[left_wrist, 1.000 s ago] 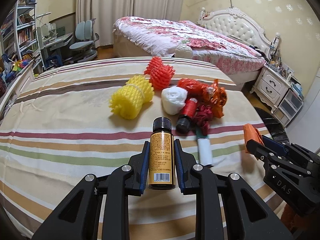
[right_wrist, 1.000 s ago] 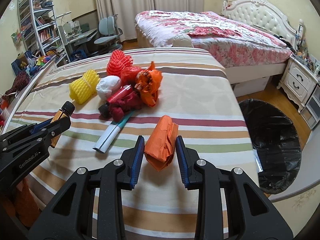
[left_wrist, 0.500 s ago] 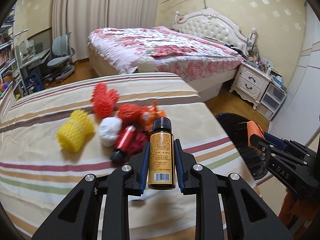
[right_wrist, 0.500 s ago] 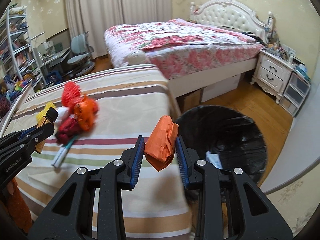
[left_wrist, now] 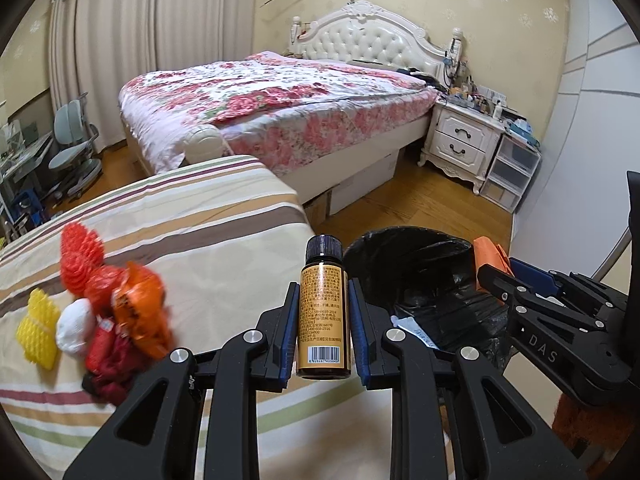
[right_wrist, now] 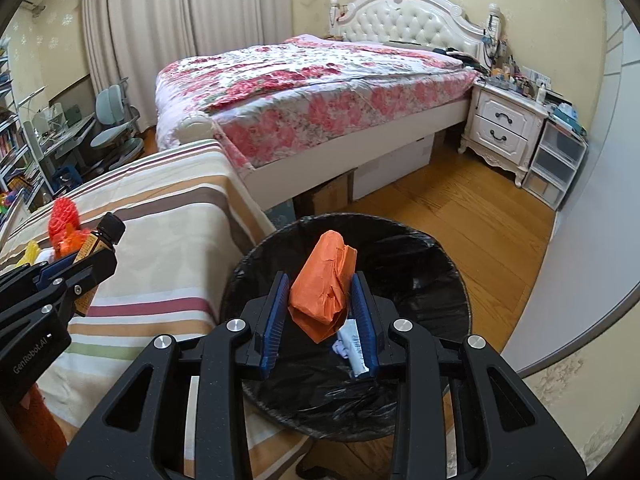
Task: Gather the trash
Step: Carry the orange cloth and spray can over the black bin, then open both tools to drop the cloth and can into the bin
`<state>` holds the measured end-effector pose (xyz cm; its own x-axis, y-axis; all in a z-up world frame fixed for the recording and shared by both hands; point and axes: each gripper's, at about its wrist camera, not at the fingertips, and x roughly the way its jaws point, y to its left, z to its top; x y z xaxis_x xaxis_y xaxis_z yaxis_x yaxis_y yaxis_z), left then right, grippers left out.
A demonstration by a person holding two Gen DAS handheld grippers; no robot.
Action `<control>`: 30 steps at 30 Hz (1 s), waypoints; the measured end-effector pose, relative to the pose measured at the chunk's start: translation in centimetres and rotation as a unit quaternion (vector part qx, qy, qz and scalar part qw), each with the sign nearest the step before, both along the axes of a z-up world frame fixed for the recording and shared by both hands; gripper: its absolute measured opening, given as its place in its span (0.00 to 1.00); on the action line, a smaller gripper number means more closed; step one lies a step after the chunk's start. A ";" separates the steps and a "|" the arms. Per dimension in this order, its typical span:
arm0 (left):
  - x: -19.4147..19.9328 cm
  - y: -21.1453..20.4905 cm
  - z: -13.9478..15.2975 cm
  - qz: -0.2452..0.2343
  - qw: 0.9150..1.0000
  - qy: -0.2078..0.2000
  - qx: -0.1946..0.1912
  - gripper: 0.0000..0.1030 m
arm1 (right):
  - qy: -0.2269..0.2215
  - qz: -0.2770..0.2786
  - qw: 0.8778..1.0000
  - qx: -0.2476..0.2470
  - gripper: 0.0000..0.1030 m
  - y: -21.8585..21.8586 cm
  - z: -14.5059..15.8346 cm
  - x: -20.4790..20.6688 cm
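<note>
With my left gripper (left_wrist: 323, 322) clamping a brown bottle (left_wrist: 323, 312) short of the black-lined bin (right_wrist: 448, 280) and my right gripper (right_wrist: 320, 312) pinching an orange paper wad (right_wrist: 324, 292) above it, I risk dropping the bottle outside.

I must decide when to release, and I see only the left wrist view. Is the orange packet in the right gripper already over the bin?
Observer: Yes. In the right wrist view the orange packet, held in the right gripper, shows against the opening of the black-lined bin.
Operator: Is the bin empty?
Observer: No, a white wrapper lies inside.
Operator: And my brown bottle?
Observer: In that view the brown bottle, held in the left gripper, shows against the striped bed, not the bin.
</note>
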<state>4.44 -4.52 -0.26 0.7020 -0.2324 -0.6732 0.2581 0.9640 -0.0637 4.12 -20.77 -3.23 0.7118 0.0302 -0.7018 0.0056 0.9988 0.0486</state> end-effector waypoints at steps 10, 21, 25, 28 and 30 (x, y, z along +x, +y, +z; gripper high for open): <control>2.2 -3.1 -2.1 -0.009 1.000 0.020 0.016 0.24 | 0.019 -0.019 1.000 0.001 0.31 -2.3 -1.8 1.4; 3.3 -4.9 -3.4 -0.009 0.999 0.033 0.027 0.24 | 0.035 -0.035 0.999 0.011 0.31 -3.6 -3.2 2.4; 3.2 -5.4 -3.4 -0.013 0.999 0.031 0.032 0.24 | 0.037 -0.041 0.998 0.015 0.32 -4.0 -3.3 2.6; 3.3 -5.6 -3.4 -0.017 0.999 0.032 0.033 0.24 | 0.036 -0.048 0.998 0.017 0.32 -4.3 -3.4 2.6; 3.3 -5.8 -3.5 -0.018 0.999 0.032 0.032 0.24 | 0.038 -0.052 0.998 0.019 0.33 -4.5 -3.4 2.7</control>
